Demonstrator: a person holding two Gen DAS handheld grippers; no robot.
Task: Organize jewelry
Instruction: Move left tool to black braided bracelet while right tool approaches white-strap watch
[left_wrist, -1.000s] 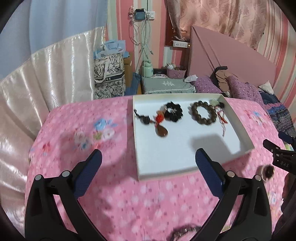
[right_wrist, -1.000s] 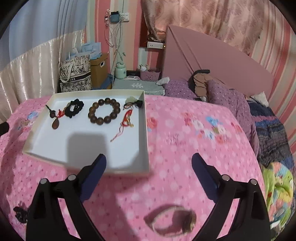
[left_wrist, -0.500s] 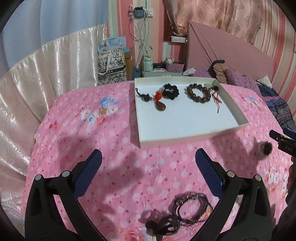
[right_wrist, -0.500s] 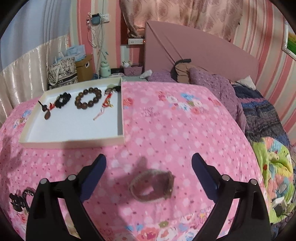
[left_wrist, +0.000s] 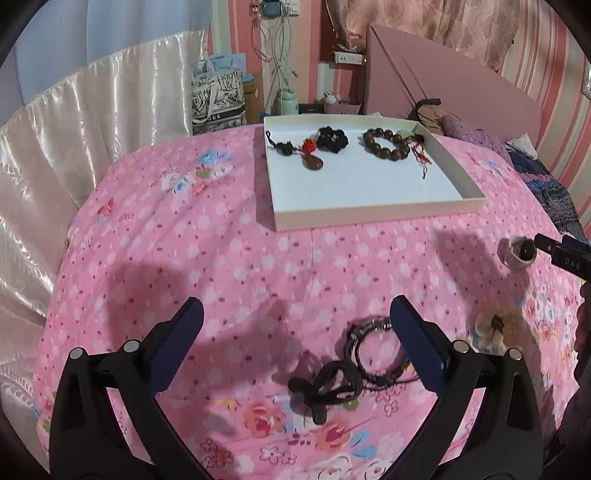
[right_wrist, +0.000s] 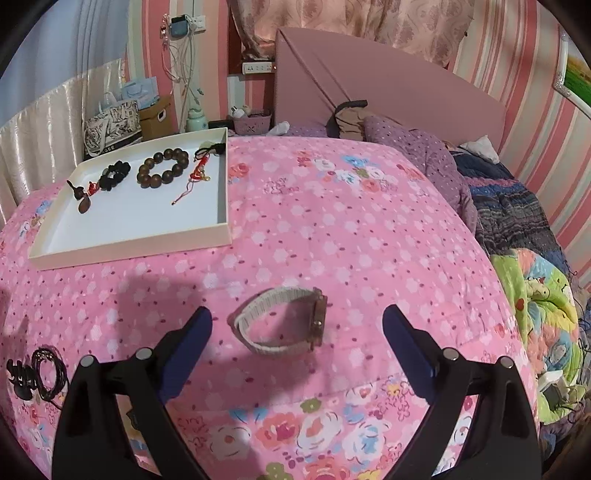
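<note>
1. Both grippers have pulled back from the tray (left_wrist: 373, 218) toward loose pieces on the bedspread (right_wrist: 332, 229).
2. Left gripper (left_wrist: 295, 314) gapes wide, empty, above black cords (left_wrist: 354, 365).
3. Right gripper (right_wrist: 297, 323) gapes wide, empty, around the watch (right_wrist: 280, 321).

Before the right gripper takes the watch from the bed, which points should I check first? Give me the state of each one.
1. Right gripper open, nothing held: ok.
2. Watch lies between its fingers: ok.
3. Fingers already touch the watch: not ok, still apart.
4. White tray has bare floor for the watch: ok.
5. Left gripper open, away from the watch: ok.
6. Watch strap fastened in a loop: cannot tell fully.
</note>
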